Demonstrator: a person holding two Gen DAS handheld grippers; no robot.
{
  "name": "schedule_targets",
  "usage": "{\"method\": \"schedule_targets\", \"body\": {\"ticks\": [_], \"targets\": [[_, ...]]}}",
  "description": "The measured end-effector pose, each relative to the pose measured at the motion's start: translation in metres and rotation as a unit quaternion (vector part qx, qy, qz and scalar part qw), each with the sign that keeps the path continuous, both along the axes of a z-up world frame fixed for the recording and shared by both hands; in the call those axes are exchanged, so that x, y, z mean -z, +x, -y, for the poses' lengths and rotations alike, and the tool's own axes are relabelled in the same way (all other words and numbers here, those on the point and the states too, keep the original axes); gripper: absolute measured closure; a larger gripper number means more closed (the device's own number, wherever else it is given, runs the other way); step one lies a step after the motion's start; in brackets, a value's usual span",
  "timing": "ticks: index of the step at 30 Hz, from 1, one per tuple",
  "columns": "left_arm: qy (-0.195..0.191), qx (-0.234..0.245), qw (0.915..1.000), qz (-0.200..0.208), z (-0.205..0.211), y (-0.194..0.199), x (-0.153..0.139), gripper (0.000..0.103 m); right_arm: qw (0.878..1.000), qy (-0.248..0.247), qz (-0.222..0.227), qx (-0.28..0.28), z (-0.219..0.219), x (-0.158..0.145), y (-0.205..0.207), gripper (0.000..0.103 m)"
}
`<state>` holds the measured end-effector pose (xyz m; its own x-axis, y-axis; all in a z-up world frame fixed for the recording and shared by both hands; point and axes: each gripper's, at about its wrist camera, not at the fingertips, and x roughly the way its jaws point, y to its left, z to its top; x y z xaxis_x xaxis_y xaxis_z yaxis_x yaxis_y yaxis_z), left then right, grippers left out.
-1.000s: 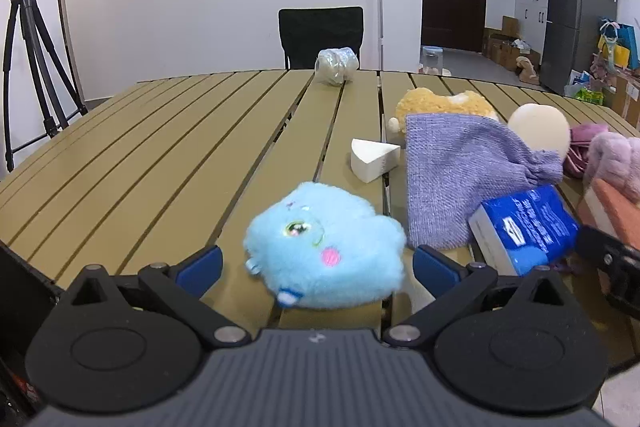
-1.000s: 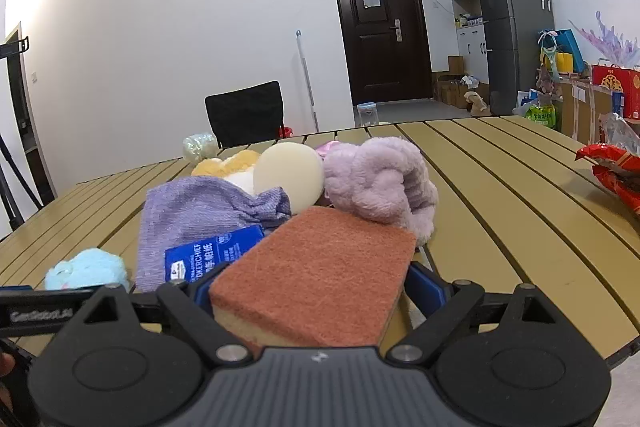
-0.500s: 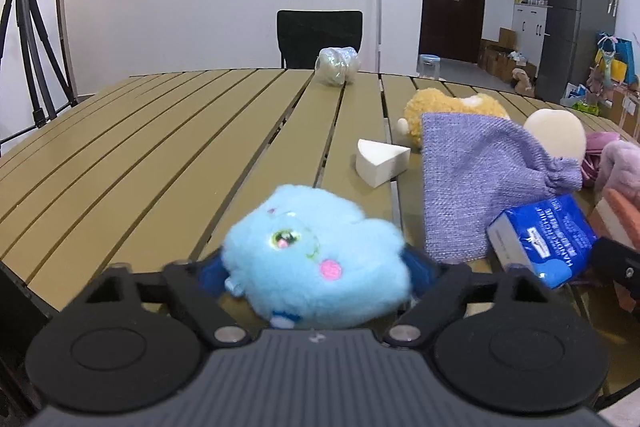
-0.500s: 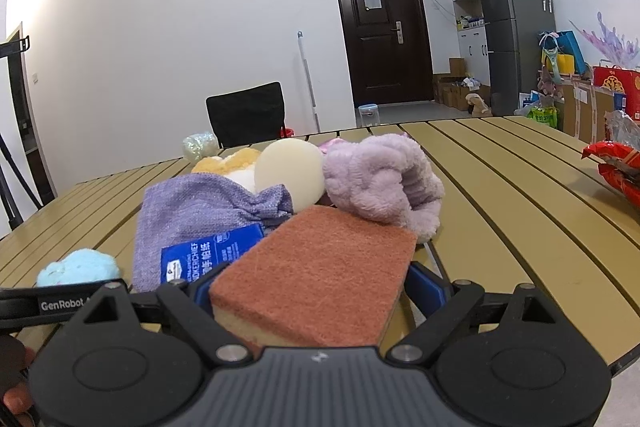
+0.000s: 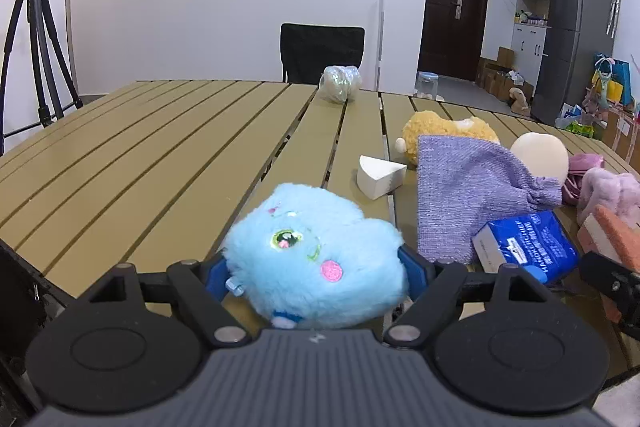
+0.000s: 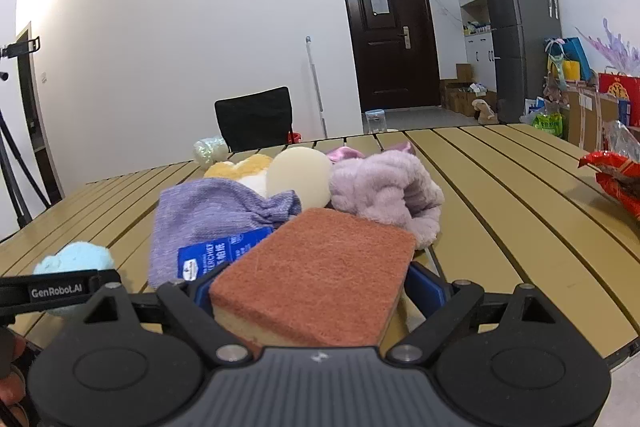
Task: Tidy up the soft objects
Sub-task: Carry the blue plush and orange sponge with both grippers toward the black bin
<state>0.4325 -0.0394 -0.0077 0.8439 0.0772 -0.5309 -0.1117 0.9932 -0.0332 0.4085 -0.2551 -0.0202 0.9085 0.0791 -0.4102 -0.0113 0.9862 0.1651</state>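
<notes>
Slatted olive-brown table (image 5: pixel 168 147) carries a cluster of soft items at its right side, including a lilac knitted pouch (image 5: pixel 472 195). Right gripper (image 6: pixel 316 291) clamps a rust-topped yellow scouring sponge (image 6: pixel 320 279). Left gripper (image 5: pixel 316 267) has just been closing; its pads now pinch the fluffy light-blue plush toy (image 5: pixel 320 259) at the table's near edge, so the toy appears ready for transfer to the cluster.

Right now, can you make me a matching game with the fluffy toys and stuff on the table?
Things:
1. blue plush
2. sponge
3. white wedge
4. purple pouch

Where:
A. lying partly over a yellow plush
B. between the left gripper pads
C. between the right gripper pads
D. alone on the table, touching nothing

Pairs: 1-B, 2-C, 3-D, 4-A
</notes>
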Motion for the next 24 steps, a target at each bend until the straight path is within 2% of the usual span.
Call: {"method": "schedule_targets", "body": {"ticks": [10, 15, 24], "targets": [[0.002, -0.002, 0.9998, 0.020, 0.001, -0.034, -0.013, 0.022, 1.000, 0.003, 0.006, -0.020, -0.004, -0.011, -0.019, 0.013], [-0.009, -0.001, 0.9996, 0.028, -0.008, -0.055, -0.020, 0.022, 1.000, -0.016, 0.013, -0.023, -0.012, -0.018, -0.033, 0.013], [-0.005, -0.002, 0.9988, 0.048, -0.019, -0.106, -0.031, 0.022, 0.998, -0.025, 0.027, -0.049, -0.023, -0.027, -0.070, 0.013]]}}
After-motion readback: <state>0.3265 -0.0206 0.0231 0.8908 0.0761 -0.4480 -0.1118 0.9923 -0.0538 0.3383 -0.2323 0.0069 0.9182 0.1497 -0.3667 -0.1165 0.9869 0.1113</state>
